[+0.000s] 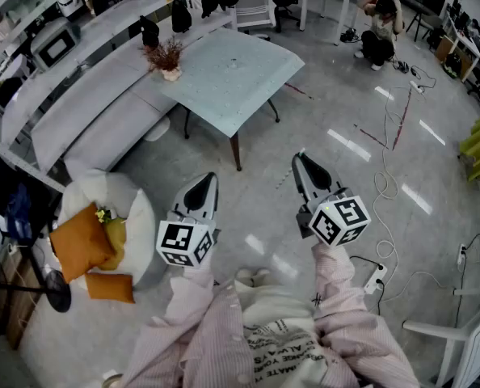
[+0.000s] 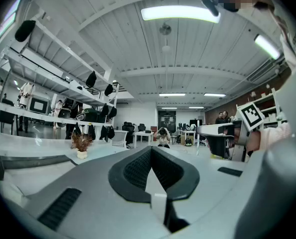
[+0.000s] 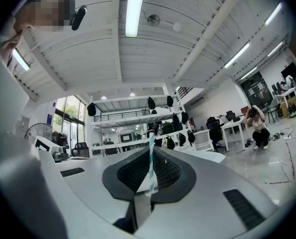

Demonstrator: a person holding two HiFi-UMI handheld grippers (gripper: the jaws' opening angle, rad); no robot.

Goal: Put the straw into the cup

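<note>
A thin white straw with teal stripes (image 3: 151,159) stands upright between the jaws of my right gripper (image 3: 152,152), which is shut on it. In the head view the right gripper (image 1: 300,163) is held level over the grey floor, in front of the person's body. To its left my left gripper (image 1: 209,179) is also level, and its jaws (image 2: 150,152) are shut with nothing between them. No cup shows in any view. Both grippers point toward a pale glass-topped table (image 1: 232,79).
A small potted dry plant (image 1: 166,58) stands on the table's far left corner. A white sofa (image 1: 86,124) and a round seat with orange cushions (image 1: 82,241) lie to the left. Cables (image 1: 388,186) and a power strip (image 1: 375,277) trail on the floor at right. A person crouches at the back (image 1: 381,32).
</note>
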